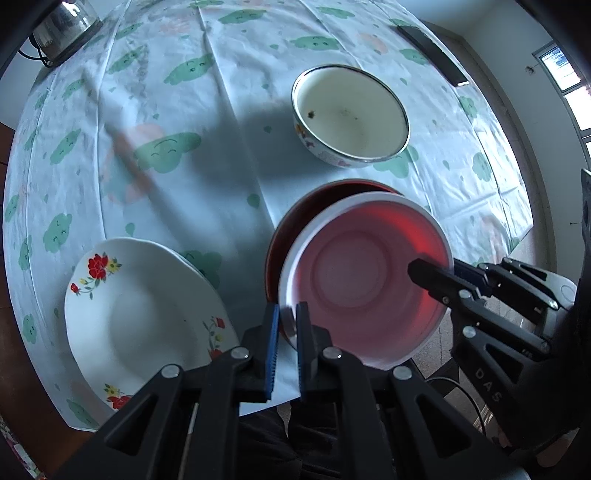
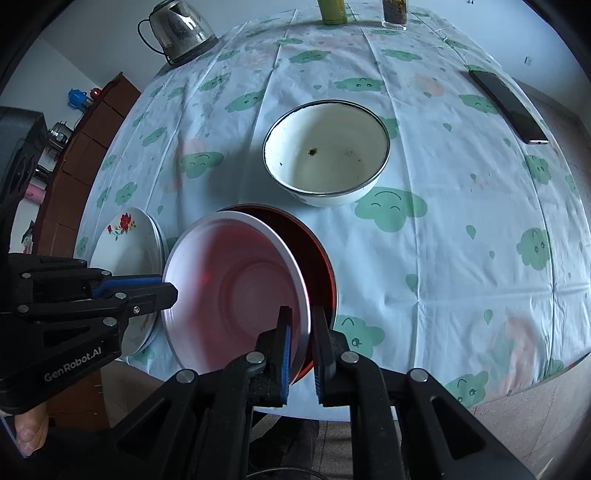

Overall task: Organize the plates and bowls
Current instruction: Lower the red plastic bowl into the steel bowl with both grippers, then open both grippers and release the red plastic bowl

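A white-rimmed bowl with a pink inside (image 1: 354,280) (image 2: 240,288) is held tilted over a dark red dish (image 1: 295,218) (image 2: 317,254) near the table's front edge. My left gripper (image 1: 287,314) (image 2: 168,286) is shut on the bowl's left rim. On the opposite rim, my right gripper (image 2: 301,317) (image 1: 443,271) is shut too. Further back a white enamel bowl (image 1: 351,114) (image 2: 327,155) with dark specks inside stands alone. Left of the held bowl lies a stack of white floral plates (image 1: 147,314) (image 2: 125,251).
A cloud-print cloth (image 2: 443,258) covers the table. A kettle (image 1: 62,26) (image 2: 181,29) stands at the far left corner. A dark phone (image 1: 432,51) (image 2: 508,105) lies at the far right. A bottle (image 2: 332,9) and jar (image 2: 395,13) stand at the back. A brown cabinet (image 2: 85,147) is left of the table.
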`<state>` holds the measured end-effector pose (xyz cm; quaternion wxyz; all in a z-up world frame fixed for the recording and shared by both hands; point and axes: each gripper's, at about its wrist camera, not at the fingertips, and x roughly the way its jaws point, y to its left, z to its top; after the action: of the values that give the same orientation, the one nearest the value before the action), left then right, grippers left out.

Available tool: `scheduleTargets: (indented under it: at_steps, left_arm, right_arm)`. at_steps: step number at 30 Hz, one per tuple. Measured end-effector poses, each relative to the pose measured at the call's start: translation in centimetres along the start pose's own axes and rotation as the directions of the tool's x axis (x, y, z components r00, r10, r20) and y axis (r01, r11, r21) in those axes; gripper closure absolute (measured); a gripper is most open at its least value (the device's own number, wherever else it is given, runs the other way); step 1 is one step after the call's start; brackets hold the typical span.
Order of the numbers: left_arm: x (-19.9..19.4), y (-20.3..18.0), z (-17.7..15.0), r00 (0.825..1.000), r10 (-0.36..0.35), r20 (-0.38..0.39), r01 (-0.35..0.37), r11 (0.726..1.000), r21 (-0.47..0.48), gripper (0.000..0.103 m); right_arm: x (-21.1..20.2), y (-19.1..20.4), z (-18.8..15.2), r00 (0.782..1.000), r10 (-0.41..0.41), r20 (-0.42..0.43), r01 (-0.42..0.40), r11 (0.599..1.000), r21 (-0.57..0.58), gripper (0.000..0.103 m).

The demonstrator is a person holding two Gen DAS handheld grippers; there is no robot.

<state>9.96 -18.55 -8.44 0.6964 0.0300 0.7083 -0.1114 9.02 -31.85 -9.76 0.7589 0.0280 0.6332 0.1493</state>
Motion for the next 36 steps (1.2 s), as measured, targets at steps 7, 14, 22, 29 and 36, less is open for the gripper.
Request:
scheduleTargets:
  at_steps: [7, 14, 22, 29, 36]
  left_arm:
    - [0.0, 0.4, -0.1, 1.0, 0.001, 0.007, -0.001, 1.0, 0.0, 0.099]
    - [-0.1, 0.5, -0.1, 1.0, -0.002, 0.019, 0.002, 1.0, 0.002, 0.099]
    - [-0.3, 0.3, -0.1, 0.999, 0.006, 0.035, -0.007, 1.0, 0.019, 0.091]
    - [0.0, 0.2, 0.0, 1.0, 0.006, 0.029, -0.007, 1.0, 0.024, 0.089]
    - [-1.0, 0.0, -0.1, 0.999, -0.005, 0.044, 0.003, 1.0, 0.031, 0.048]
  right_arm:
    - [0.6, 0.2, -0.1, 1.0, -0.006, 0.001, 0.006, 1.0, -0.002, 0.089]
    - [0.5, 0.3, 0.0, 1.0, -0.006, 0.018, 0.006, 1.0, 0.005, 0.089]
    - [0.6, -0.1, 0.1, 1.0, -0.004, 0.016, 0.004, 1.0, 0.014, 0.089]
    - [0.7, 0.0, 0.2, 1.0, -0.002, 0.012, 0.002, 1.0, 0.01, 0.087]
    - [0.1, 0.4, 0.4, 1.0, 0.026, 0.015, -0.026, 1.0, 0.0, 0.07]
